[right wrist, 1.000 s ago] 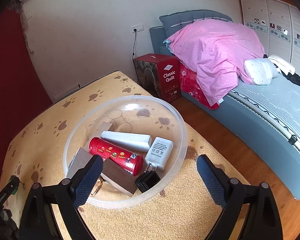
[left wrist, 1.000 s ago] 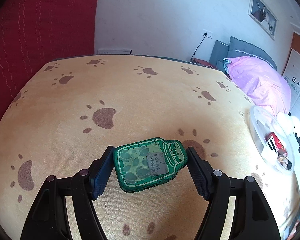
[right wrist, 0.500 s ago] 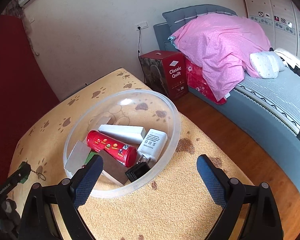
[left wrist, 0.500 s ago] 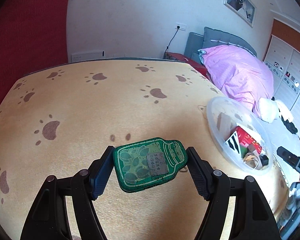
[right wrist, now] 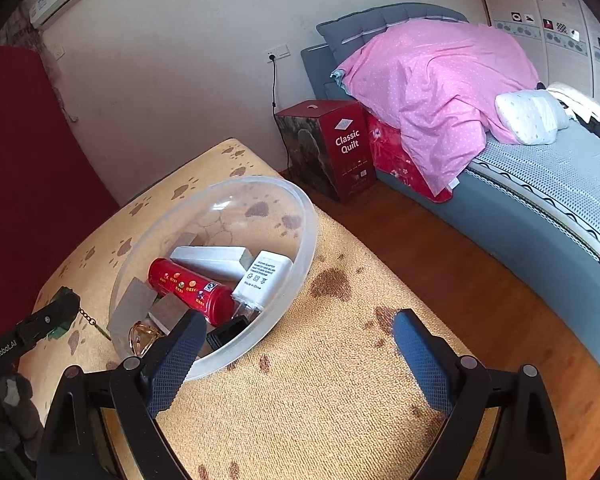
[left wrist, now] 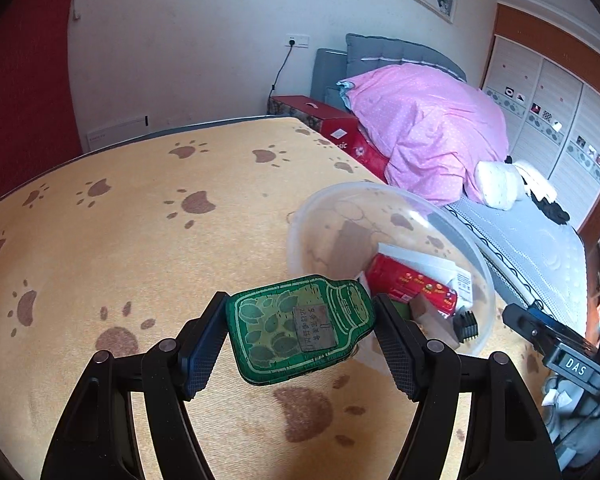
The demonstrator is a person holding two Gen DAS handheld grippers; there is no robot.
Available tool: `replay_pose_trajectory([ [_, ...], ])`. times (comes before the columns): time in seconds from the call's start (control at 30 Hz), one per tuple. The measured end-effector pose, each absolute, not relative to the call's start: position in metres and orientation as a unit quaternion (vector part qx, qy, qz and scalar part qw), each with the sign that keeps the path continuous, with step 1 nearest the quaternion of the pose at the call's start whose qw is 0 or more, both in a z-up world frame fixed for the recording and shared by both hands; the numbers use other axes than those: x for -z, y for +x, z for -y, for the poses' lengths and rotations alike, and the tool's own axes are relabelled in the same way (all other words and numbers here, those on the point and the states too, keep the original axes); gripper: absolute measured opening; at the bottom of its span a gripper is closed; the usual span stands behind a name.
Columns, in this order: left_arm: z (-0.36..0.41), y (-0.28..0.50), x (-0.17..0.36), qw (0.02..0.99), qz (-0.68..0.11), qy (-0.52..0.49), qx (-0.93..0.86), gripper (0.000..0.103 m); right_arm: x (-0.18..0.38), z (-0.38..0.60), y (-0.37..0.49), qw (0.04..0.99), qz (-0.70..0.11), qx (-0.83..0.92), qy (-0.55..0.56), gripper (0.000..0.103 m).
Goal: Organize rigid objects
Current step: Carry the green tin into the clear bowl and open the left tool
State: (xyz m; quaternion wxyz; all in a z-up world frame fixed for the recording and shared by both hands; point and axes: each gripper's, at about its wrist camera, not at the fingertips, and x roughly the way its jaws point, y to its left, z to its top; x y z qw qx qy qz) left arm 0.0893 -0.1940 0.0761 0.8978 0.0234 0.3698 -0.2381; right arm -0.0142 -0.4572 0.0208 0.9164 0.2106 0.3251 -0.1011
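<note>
My left gripper [left wrist: 300, 336] is shut on a flat green bottle-shaped tin [left wrist: 296, 330] and holds it above the table, just left of the clear plastic bowl [left wrist: 327, 204]. The bowl [right wrist: 300, 248] holds a red can [right wrist: 188, 286], a white adapter [right wrist: 262, 276], a white box [right wrist: 210, 258], grey blocks and a small black part. My right gripper [right wrist: 296, 354] is open and empty over the tablecloth, its left finger in front of the bowl's near rim. The left gripper's tip [right wrist: 56, 312] shows at the left in the right wrist view.
The table carries a tan paw-print cloth [left wrist: 140, 220]. A red Classic Quilt box [right wrist: 331, 144] stands on the floor beyond it. A bed with a pink quilt [right wrist: 431, 80] lies to the right. A red wall [right wrist: 28, 184] is at the left.
My left gripper has carried the green tin to the right, so the bowl is now close behind it. My right gripper has drifted right and back from the bowl.
</note>
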Motion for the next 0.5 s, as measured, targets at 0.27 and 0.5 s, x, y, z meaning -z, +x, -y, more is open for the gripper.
replay_pose_trajectory([
  [0.27,0.237,0.088,-0.076,0.888,-0.37,0.041,0.271,0.072,-0.015,0.465,-0.015,0.913,-0.33,0.095,0.222,0.097],
  [0.5,0.266,0.087,-0.071,0.876,-0.367,0.048,0.311,0.073,-0.011,0.471,-0.015,0.909,-0.334,0.097,0.228,0.097],
])
